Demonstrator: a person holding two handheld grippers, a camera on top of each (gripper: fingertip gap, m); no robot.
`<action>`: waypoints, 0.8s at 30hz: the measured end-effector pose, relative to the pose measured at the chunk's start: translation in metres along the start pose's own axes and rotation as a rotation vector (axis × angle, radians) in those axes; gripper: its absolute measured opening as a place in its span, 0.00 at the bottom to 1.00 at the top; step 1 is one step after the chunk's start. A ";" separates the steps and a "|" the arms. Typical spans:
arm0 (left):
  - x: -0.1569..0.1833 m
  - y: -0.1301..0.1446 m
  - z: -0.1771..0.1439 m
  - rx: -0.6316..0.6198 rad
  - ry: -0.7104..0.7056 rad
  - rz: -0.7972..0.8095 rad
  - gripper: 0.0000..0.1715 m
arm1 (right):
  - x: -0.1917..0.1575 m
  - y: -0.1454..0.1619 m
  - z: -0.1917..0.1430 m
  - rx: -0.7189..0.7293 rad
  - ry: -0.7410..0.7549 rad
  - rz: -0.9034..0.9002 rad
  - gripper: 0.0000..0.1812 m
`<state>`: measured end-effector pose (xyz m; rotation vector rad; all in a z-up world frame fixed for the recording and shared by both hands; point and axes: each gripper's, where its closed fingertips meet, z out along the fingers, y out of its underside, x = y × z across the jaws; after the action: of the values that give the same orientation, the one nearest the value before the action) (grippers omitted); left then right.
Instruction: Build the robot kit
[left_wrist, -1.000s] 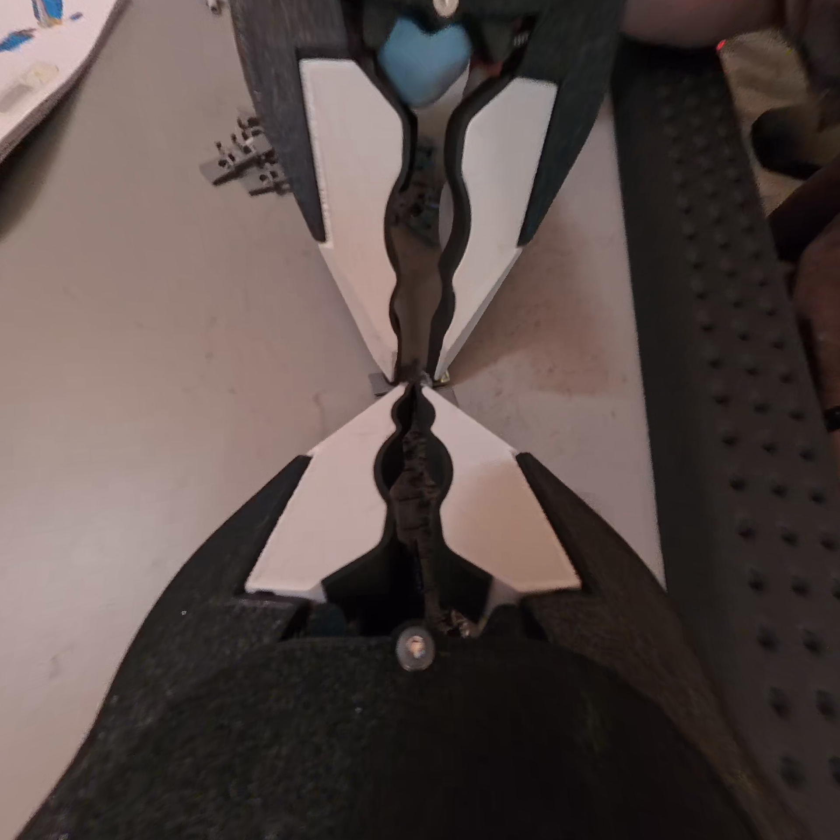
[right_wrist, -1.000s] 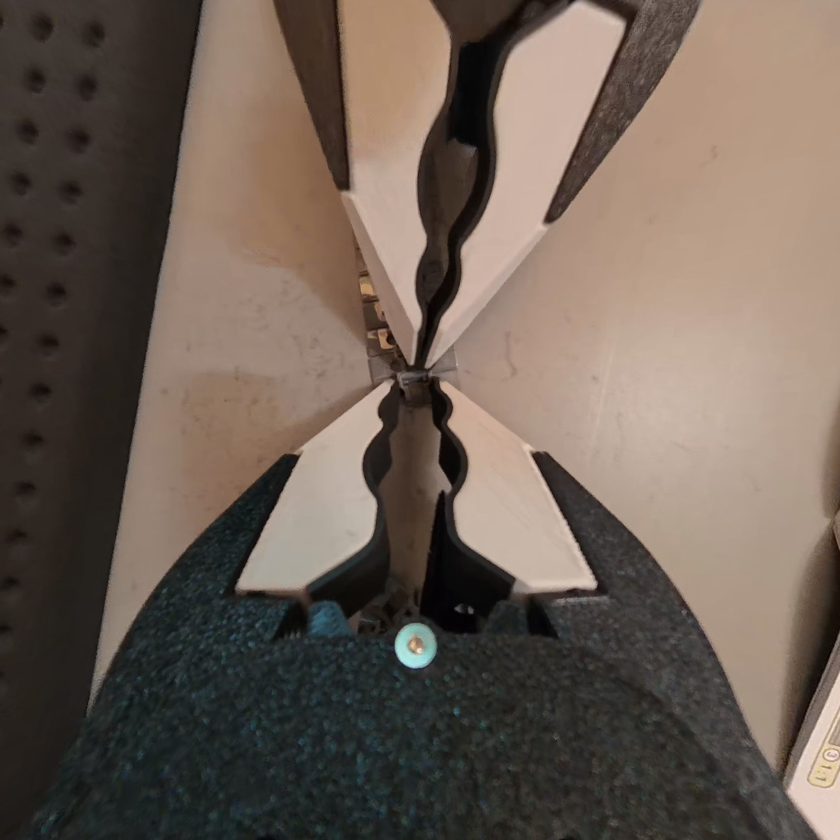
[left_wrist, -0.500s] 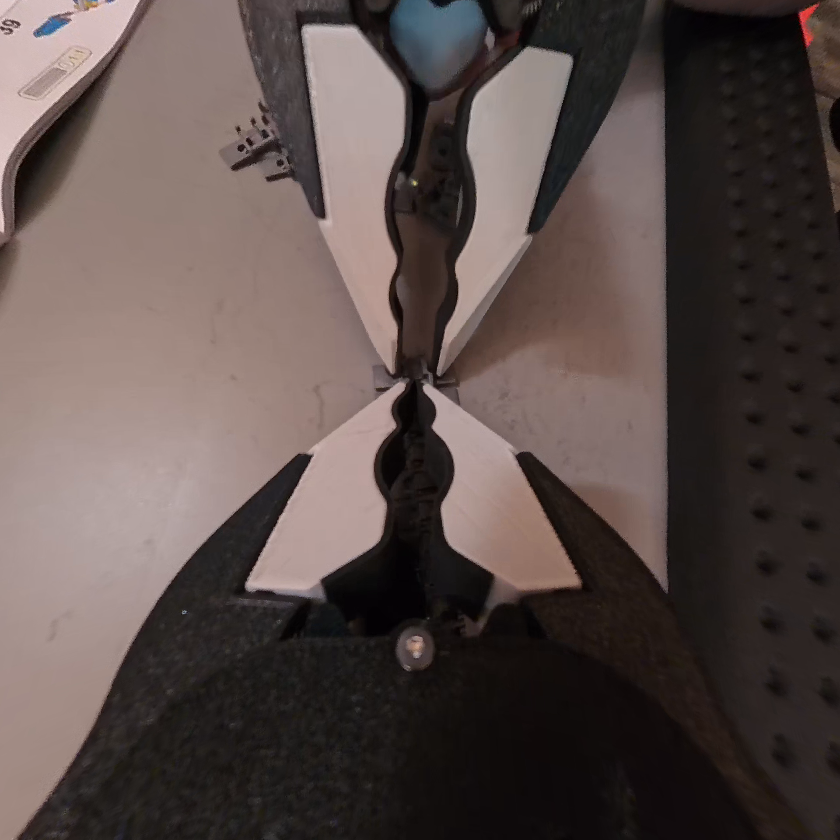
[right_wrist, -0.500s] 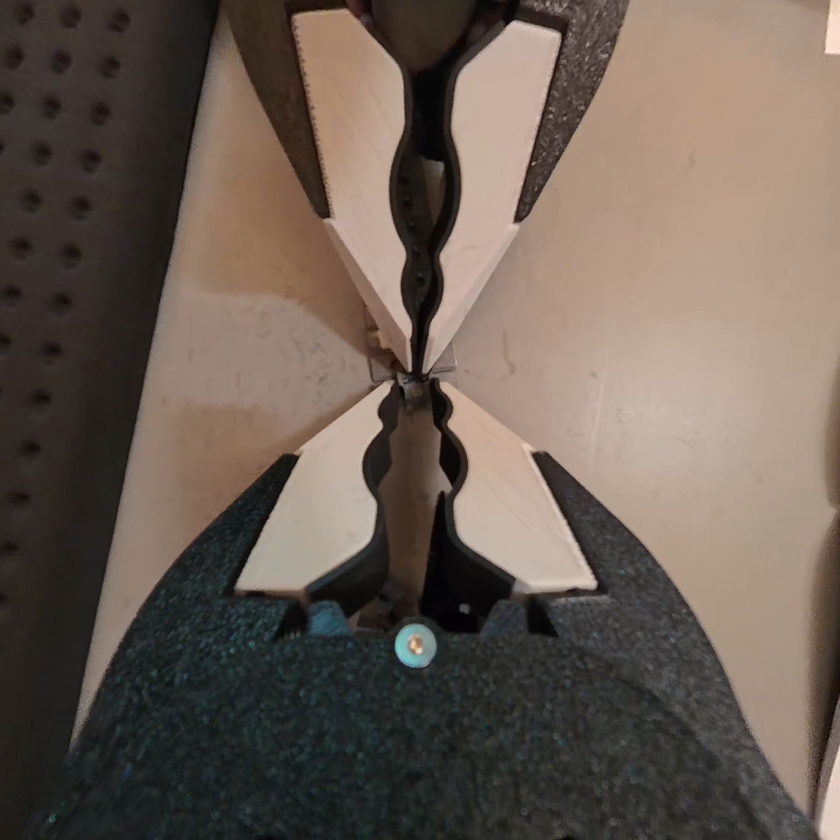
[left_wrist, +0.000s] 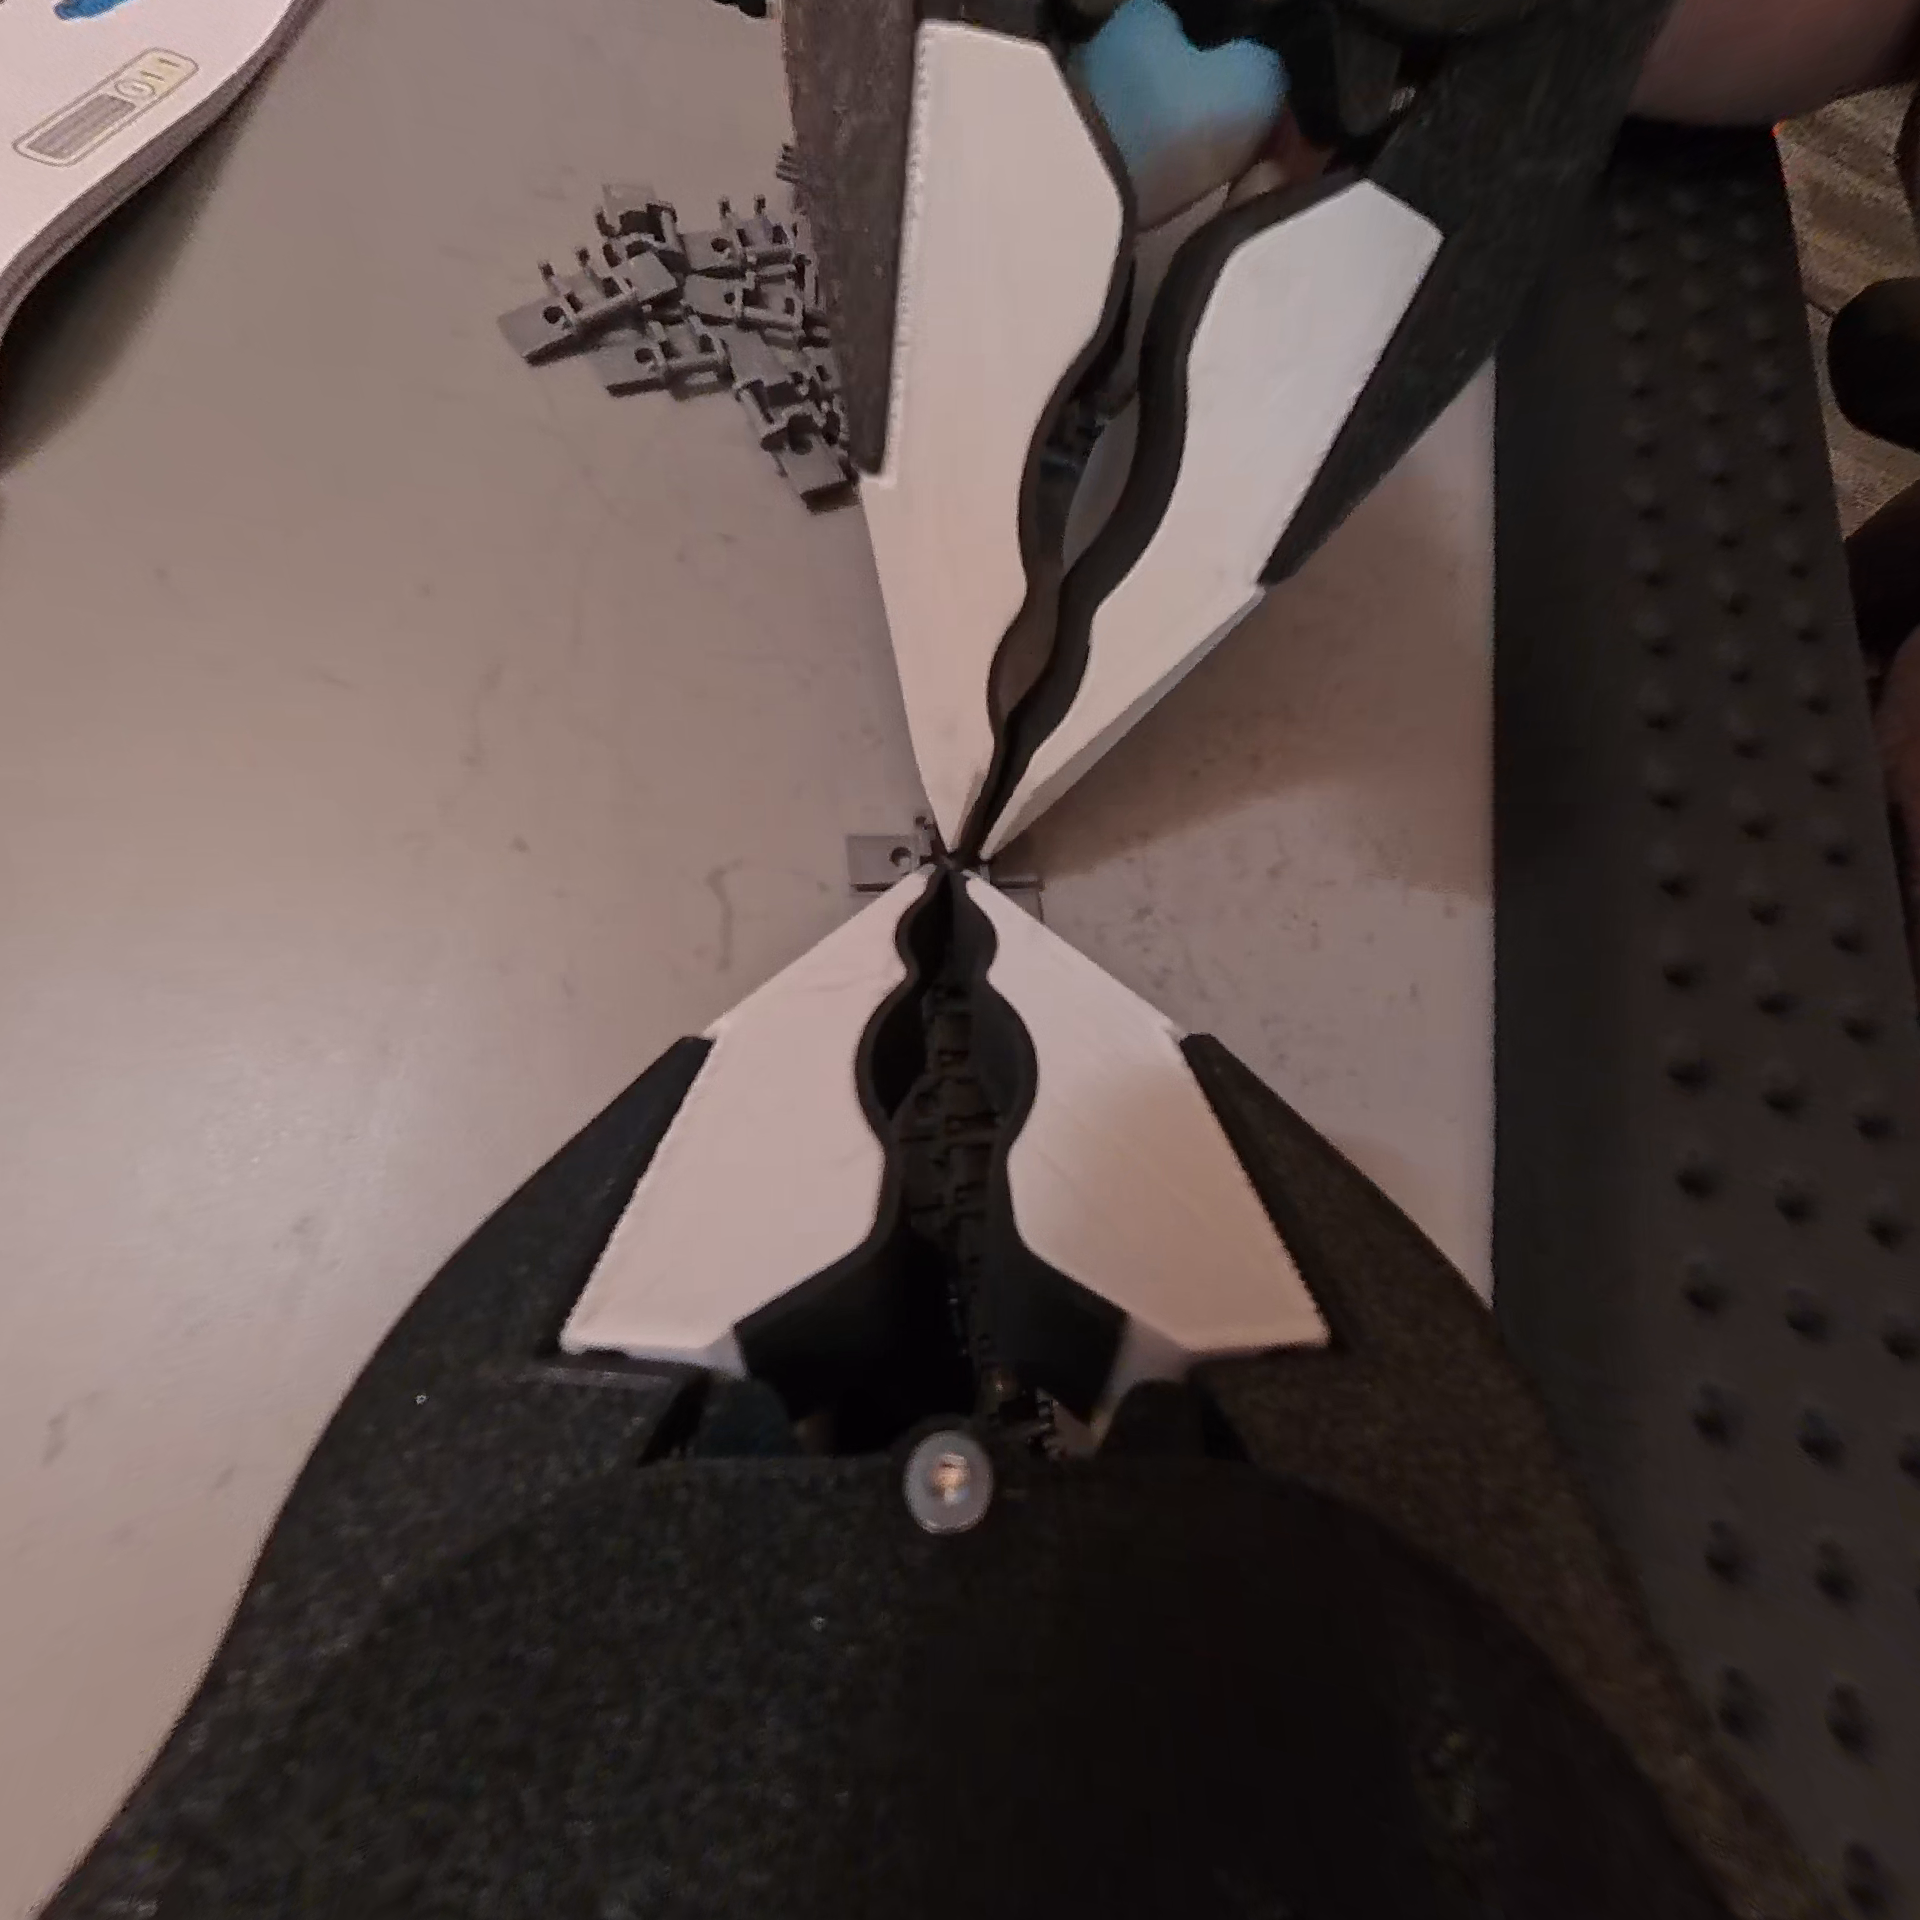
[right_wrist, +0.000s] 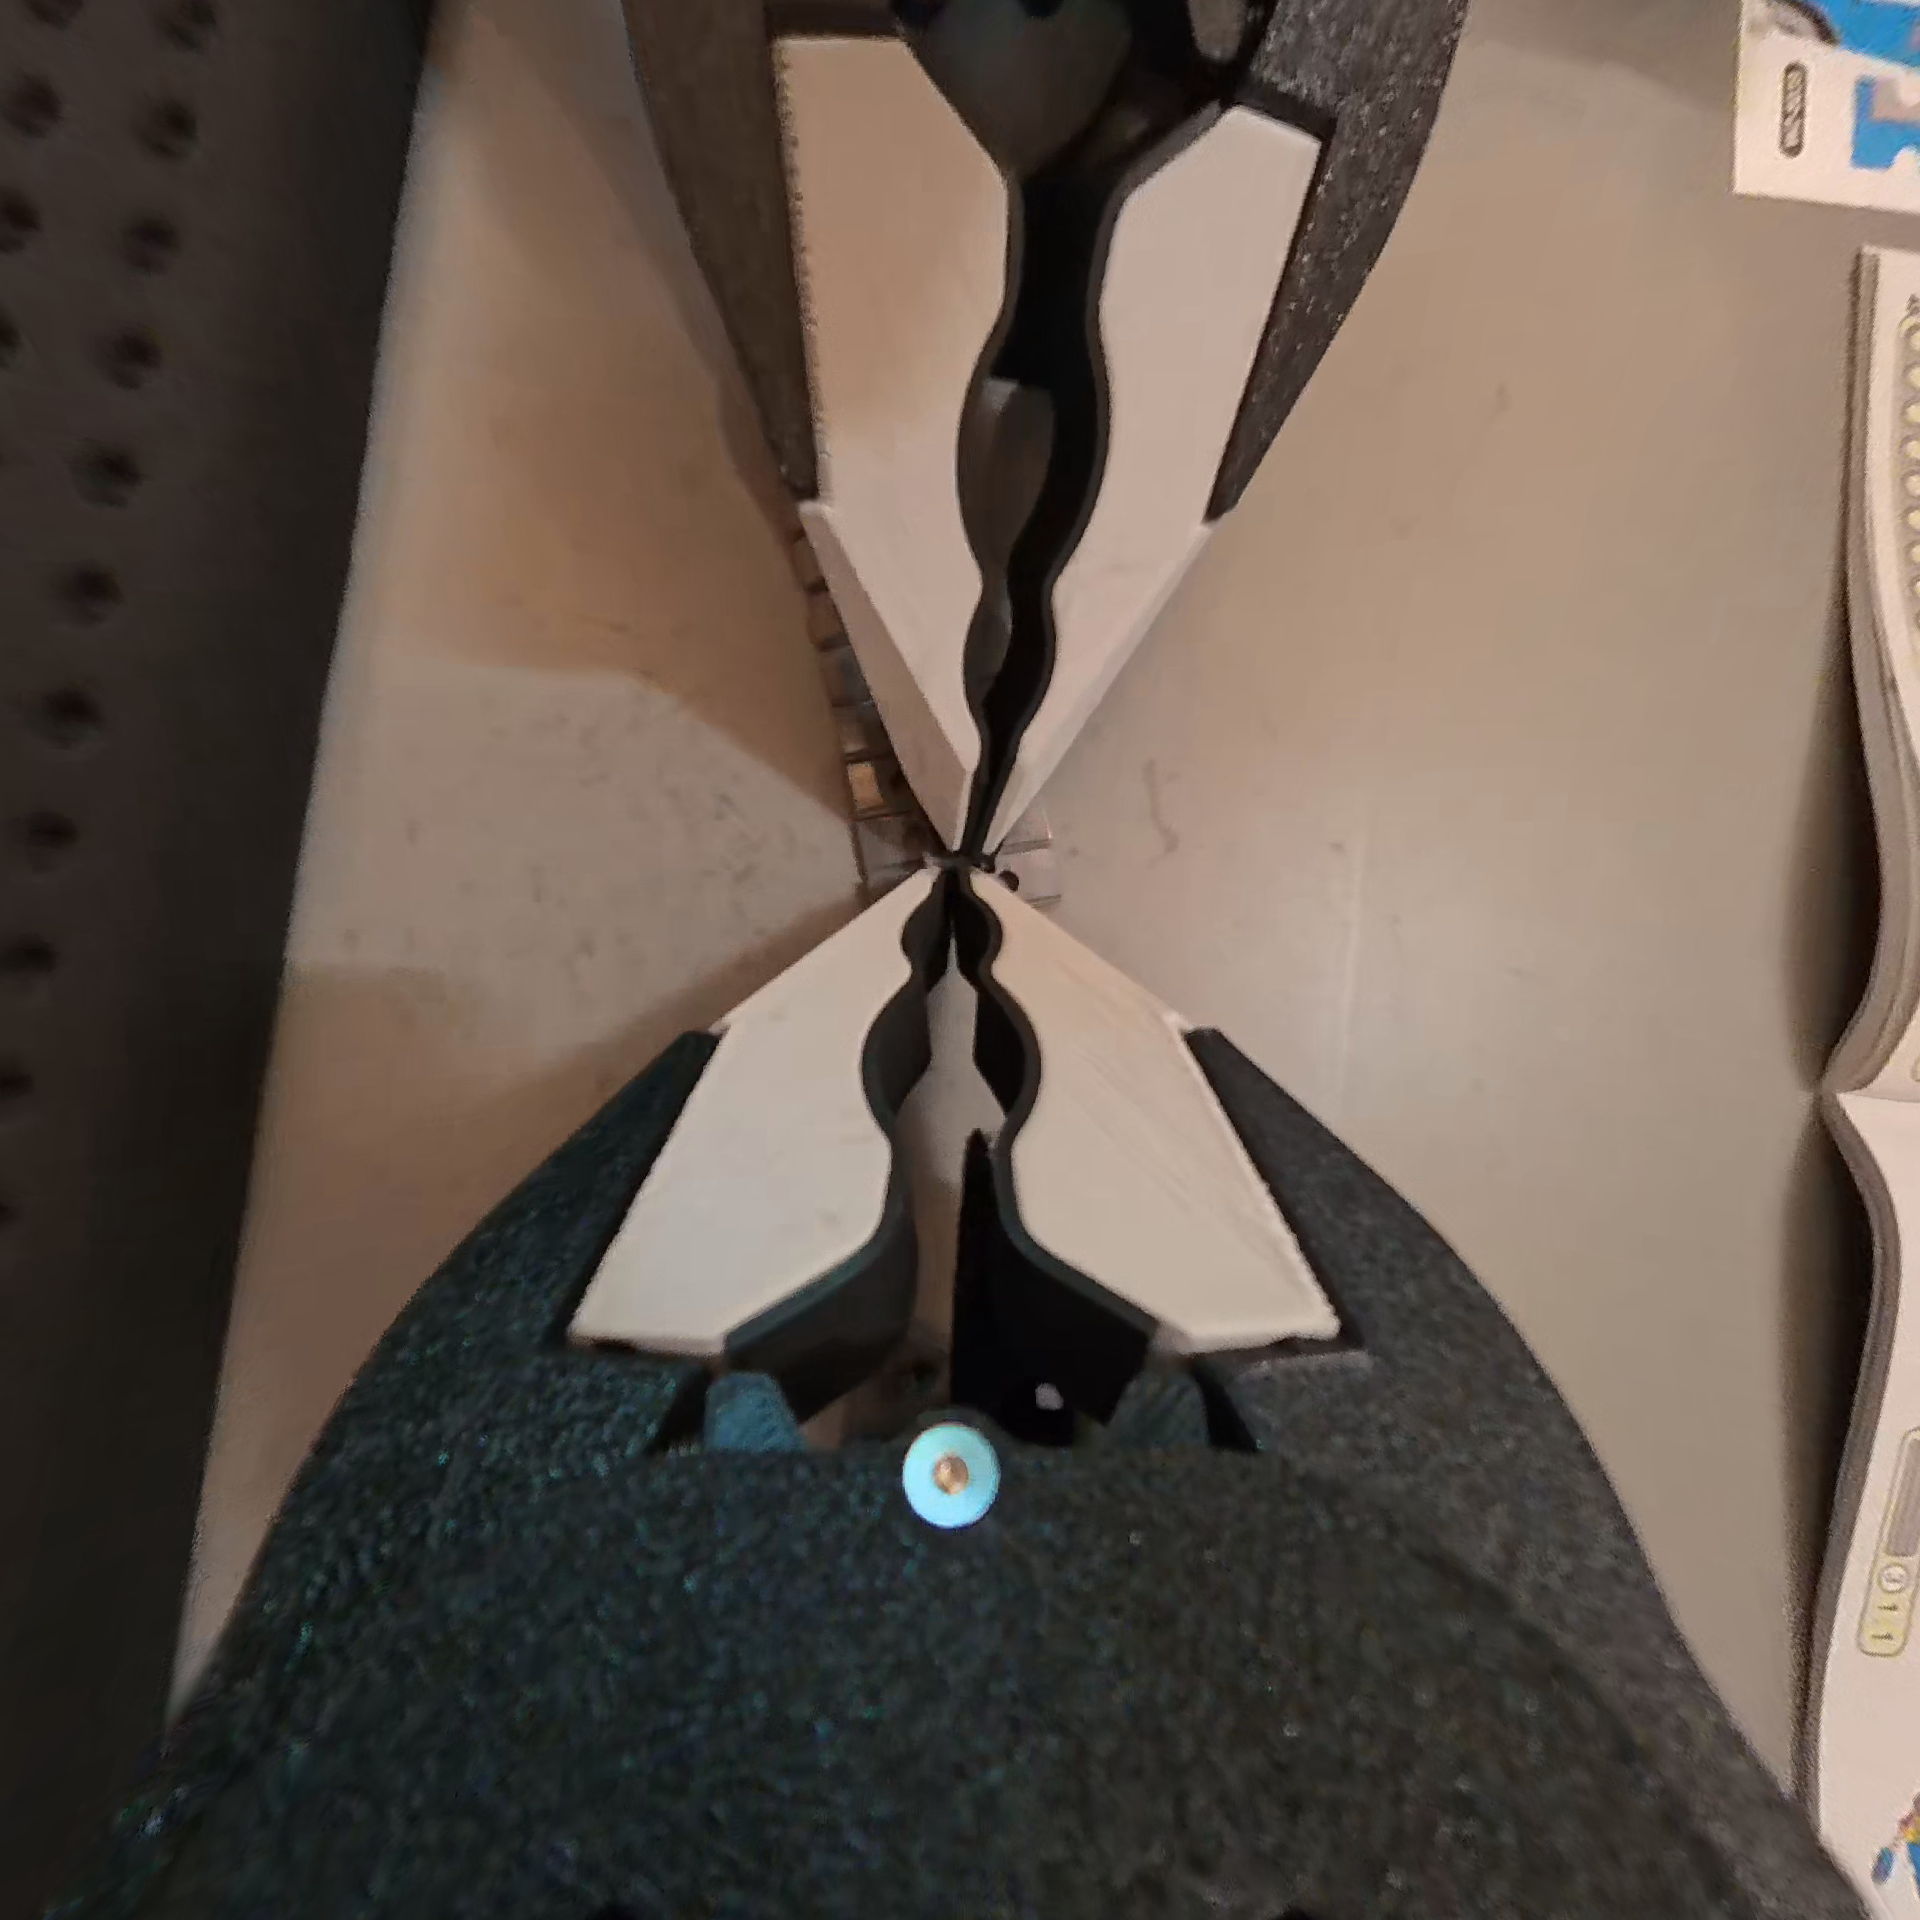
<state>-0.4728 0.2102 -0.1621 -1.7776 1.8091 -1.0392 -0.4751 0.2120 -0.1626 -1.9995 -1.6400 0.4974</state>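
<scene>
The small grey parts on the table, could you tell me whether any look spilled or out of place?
Yes: the grey parts lie in a loose, jumbled heap on the table, at mixed angles. One grey piece sits apart, where the left gripper and right gripper meet tip to tip.

It looks like a workshop or lab bench. A plain beige worktop, scuffed and stained, carries a heap of small grey plastic parts at about 11 o'clock in the left wrist view. A dark studded mat runs along the bench edge at 3 o'clock. Printed instruction booklets lie at 3 o'clock in the right wrist view.
</scene>
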 end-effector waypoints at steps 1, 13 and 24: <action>0.000 0.000 0.000 -0.003 0.002 -0.009 0.00 | 0.000 0.000 0.000 -0.019 0.008 0.000 0.00; 0.001 0.000 0.002 -0.033 0.047 -0.135 0.00 | -0.002 0.001 0.002 -0.096 -0.086 0.148 0.00; -0.022 -0.016 -0.042 0.118 0.021 -0.034 0.00 | 0.011 -0.002 -0.015 0.113 -0.010 0.126 0.03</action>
<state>-0.4900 0.2427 -0.1282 -1.7390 1.6973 -1.1569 -0.4655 0.2208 -0.1492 -2.0279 -1.4641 0.6327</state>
